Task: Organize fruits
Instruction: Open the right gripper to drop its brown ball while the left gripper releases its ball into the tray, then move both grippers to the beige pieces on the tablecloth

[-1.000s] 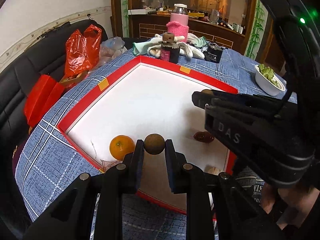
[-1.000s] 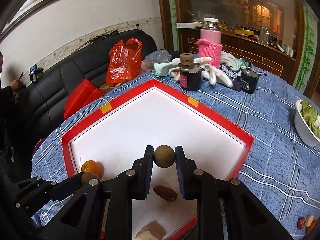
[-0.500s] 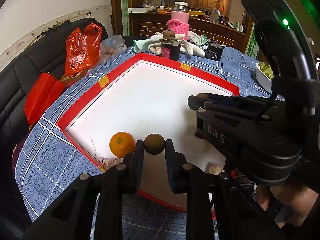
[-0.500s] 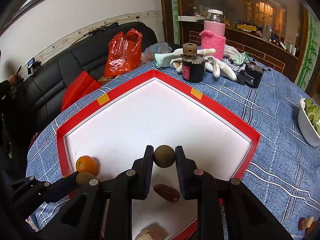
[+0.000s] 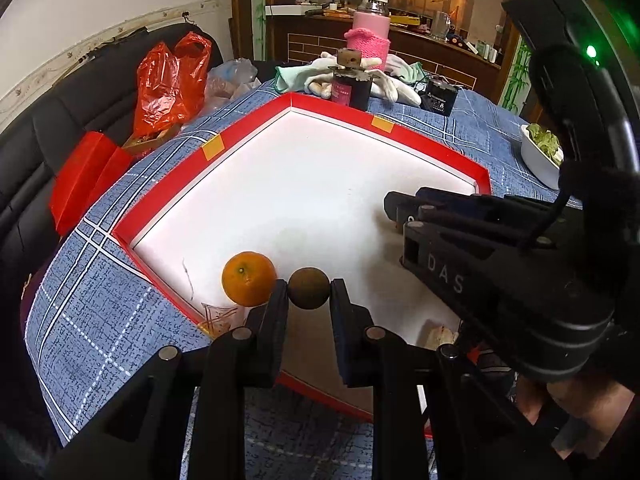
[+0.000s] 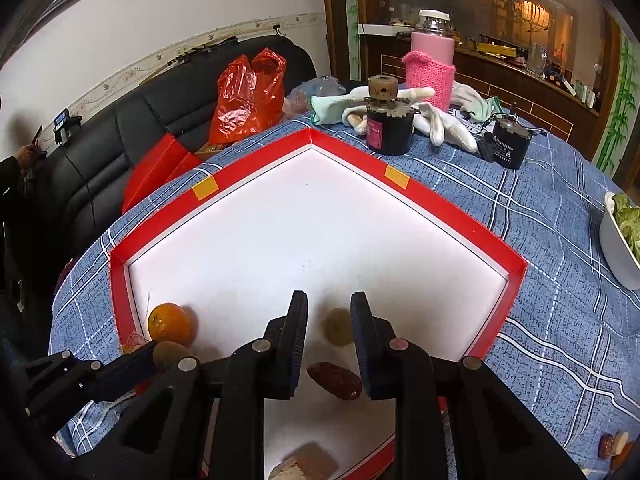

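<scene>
A red-rimmed white tray (image 5: 432, 150) (image 6: 456, 216) lies on the blue plaid table. My left gripper (image 5: 309, 290) is shut on a round brown fruit (image 5: 309, 289), held just right of an orange (image 5: 248, 278) in the tray's near-left corner. My right gripper (image 6: 329, 312) is open above the tray. A second brown fruit (image 6: 338, 326), blurred, is loose between its fingers, and whether it rests on the tray floor is unclear. A red date (image 6: 335, 380) lies just below it. The orange (image 6: 170, 323) and the left gripper's fruit (image 6: 168, 354) show at lower left.
A pale chunk (image 6: 306, 462) lies at the tray's near edge. Behind the tray stand two dark jars (image 6: 390, 128) (image 6: 510, 146), white gloves (image 6: 440, 124) and a pink flask (image 6: 432, 68). A white bowl of greens (image 6: 620, 240) sits right. Red bags (image 6: 248, 92) lie left.
My right gripper has opened and let go of its brown fruit, which now sits lower between the fingers. My left gripper still holds its fruit, now closer beside the orange.
</scene>
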Motion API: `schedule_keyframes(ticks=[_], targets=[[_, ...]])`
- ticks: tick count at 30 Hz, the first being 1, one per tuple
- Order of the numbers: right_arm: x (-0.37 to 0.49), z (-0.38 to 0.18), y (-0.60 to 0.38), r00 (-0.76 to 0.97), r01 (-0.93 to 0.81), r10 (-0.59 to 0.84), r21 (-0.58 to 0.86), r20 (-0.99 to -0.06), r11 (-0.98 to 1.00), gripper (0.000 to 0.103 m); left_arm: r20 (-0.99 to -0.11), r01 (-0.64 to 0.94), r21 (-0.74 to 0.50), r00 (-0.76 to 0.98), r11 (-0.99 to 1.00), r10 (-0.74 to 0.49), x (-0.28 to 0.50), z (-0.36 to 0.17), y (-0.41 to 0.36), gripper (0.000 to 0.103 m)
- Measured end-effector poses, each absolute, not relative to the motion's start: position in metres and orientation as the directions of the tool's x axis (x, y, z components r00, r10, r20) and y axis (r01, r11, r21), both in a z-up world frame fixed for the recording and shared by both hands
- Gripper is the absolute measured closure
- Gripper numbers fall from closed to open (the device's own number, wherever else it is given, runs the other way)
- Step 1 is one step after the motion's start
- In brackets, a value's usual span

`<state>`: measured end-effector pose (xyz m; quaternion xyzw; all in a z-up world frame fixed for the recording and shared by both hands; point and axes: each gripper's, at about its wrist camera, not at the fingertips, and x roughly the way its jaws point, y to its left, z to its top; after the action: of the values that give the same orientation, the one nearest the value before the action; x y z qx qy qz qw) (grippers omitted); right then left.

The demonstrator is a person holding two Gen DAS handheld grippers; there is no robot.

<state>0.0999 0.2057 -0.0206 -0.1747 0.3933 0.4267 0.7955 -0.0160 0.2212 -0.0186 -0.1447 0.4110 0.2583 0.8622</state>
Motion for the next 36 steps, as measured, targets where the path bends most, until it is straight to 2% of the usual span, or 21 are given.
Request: schedule_keyframes(ticks=[3, 5, 6, 7, 8, 19, 25, 30, 32, 36], targets=[[0.099, -0.02, 0.205, 0.332, -0.814, 0.542, 0.056, -0.772, 0.579, 0.079, -0.783, -0.569, -0.033, 0.525, 0.822, 0.332, -0.017, -0.018, 0.222, 0.084], [0.1, -0.02, 0.204, 0.334, -0.809, 0.541, 0.059, -0.772, 0.584, 0.078, -0.796, -0.572, -0.032, 0.511, 0.82, 0.325, -0.016, -0.019, 0.223, 0.069], [0.1, -0.019, 0.203, 0.332, -0.807, 0.543, 0.065, -0.771, 0.587, 0.077, -0.799, -0.575, -0.036, 0.508, 0.817, 0.322, -0.016, -0.02, 0.224, 0.049], [0.1, -0.019, 0.202, 0.332, -0.806, 0.544, 0.068, -0.77, 0.588, 0.071, -0.794, -0.579, -0.044, 0.515, 0.814, 0.323, -0.018, -0.019, 0.224, 0.043], [0.099, -0.018, 0.201, 0.332, -0.804, 0.547, 0.072, -0.769, 0.59, 0.065, -0.785, -0.583, -0.051, 0.525, 0.811, 0.328, -0.02, -0.018, 0.224, 0.043], [0.085, 0.003, 0.166, 0.37, -0.784, 0.578, 0.09, -0.727, 0.615, 0.064, -0.773, -0.579, -0.051, 0.539, 0.813, 0.335, -0.028, -0.005, 0.214, 0.043], [0.07, 0.022, 0.133, 0.414, -0.771, 0.598, 0.084, -0.686, 0.631, 0.058, -0.756, -0.562, -0.057, 0.564, 0.825, 0.333, -0.031, 0.005, 0.201, 0.043], [0.057, 0.032, 0.086, 0.463, -0.736, 0.602, 0.095, -0.651, 0.67, 0.041, -0.737, -0.532, -0.073, 0.599, 0.844, 0.314, -0.032, 0.012, 0.182, 0.04], [0.054, 0.032, 0.069, 0.475, -0.72, 0.596, 0.104, -0.647, 0.687, 0.027, -0.727, -0.517, -0.06, 0.609, 0.854, 0.317, -0.03, 0.012, 0.172, 0.038], [0.047, 0.036, 0.026, 0.503, -0.68, 0.604, 0.148, -0.617, 0.718, 0.016, -0.716, -0.489, -0.042, 0.623, 0.871, 0.315, -0.027, 0.013, 0.155, 0.036]])
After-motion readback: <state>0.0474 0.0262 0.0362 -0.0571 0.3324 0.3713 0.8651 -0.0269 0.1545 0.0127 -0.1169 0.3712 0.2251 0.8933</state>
